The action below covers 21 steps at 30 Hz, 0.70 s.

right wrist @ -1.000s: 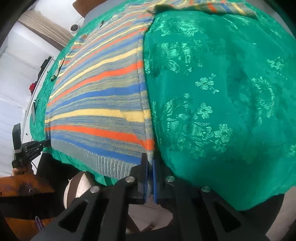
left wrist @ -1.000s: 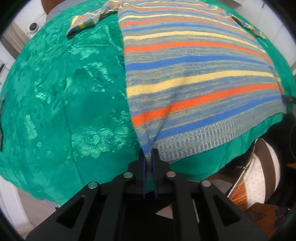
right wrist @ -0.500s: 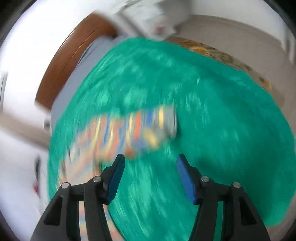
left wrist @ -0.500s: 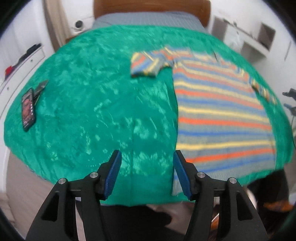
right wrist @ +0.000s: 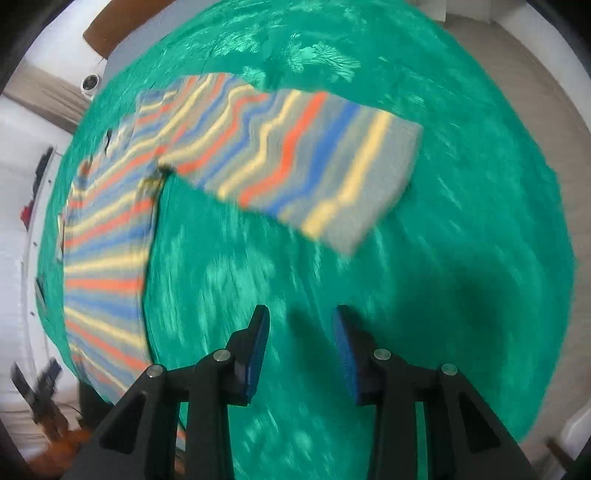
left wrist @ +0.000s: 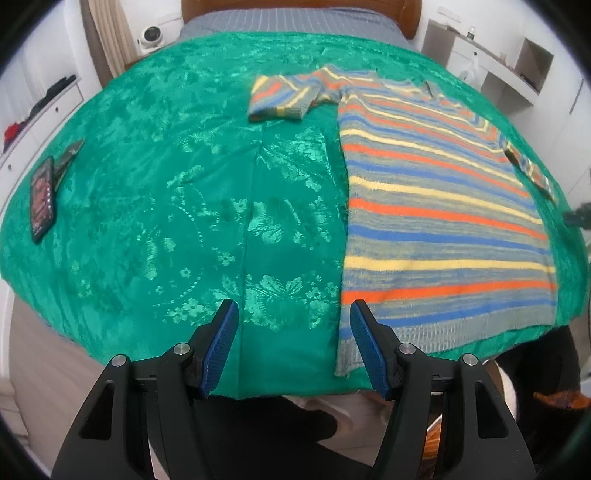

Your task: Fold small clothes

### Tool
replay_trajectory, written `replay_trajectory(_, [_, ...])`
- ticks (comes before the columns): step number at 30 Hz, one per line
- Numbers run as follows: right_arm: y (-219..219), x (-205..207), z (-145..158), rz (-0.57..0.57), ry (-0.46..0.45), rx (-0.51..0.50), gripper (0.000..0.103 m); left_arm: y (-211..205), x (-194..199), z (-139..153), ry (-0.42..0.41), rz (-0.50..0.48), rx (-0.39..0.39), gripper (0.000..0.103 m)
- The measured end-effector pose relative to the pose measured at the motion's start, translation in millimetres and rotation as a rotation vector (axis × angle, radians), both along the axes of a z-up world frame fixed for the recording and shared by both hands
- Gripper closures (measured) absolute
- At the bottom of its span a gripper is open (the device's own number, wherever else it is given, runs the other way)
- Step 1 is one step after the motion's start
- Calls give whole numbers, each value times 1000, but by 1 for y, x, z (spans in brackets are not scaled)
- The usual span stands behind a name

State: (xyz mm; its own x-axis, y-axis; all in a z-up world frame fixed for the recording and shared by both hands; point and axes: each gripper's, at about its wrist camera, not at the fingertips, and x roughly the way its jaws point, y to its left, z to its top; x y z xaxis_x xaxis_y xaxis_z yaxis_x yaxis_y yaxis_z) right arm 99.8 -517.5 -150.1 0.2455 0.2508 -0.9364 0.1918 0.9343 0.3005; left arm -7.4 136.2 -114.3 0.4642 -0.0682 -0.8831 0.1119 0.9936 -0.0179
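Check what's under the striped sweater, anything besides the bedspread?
The striped sweater lies flat, spread on the green bedspread, which shows all round its edges. Whatever lies beneath its body is covered, though no bulge shows. Both grippers, left and right, are open and off it.

A: What's under everything?
B: Bed w/ green floral bedspread (left wrist: 155, 192), wooden headboard (left wrist: 295, 7) at far end.
A: And on it?
B: Striped sweater (left wrist: 436, 229) flat on right half, sleeve (left wrist: 284, 98) stretched out sideways. Dark phone (left wrist: 41, 197) near left edge, well apart.
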Motion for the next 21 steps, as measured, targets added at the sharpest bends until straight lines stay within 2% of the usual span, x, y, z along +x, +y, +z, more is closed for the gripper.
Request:
replay_trajectory(1, [-6,-4,4,-35,-25,7,65,-2,3,0,3,-3,-5,38])
replay_trajectory(3, [-29,-6,14,-163,-119,55,49,-9,11,5,-7,-12,-8,38])
replay_trajectory(4, [-43,-5,18,-249,-180,79,46,-13,13,8,-19,-15,-7,38])
replay_trajectory(6, [-66,3,15,-386,-247,117,44,-21,15,21,-60,-22,-12,37])
replay_trajectory(9, [-81,29,-16,-498,-195,180,47,-28,10,34,-109,-31,-12,27])
replay_trajectory(10, [-81,38,-30,-511,-165,217,52,-29,8,36,-115,-31,-4,25])
replay_trajectory(11, [-80,43,-40,-514,-147,249,69,-29,6,36,-117,-33,6,25])
replay_trajectory(12, [-80,44,-42,-508,-142,261,97,-28,2,35,-116,-36,28,25])
replay_trajectory(13, [-76,46,-39,-483,-149,262,101,-27,0,33,-113,-36,44,25])
replay_trajectory(14, [-75,44,-28,-474,-182,203,101,-26,-2,31,-109,-36,63,25])
replay_trajectory(16, [-71,39,1,-431,-243,-45,101,-23,-6,25,-91,-37,82,25])
replay_trajectory(17, [-71,35,8,-421,-249,-130,101,-21,-5,21,-79,-39,83,25])
replay_trajectory(21, [-80,28,-18,-421,-151,-207,102,-24,9,10,-49,-44,90,25])
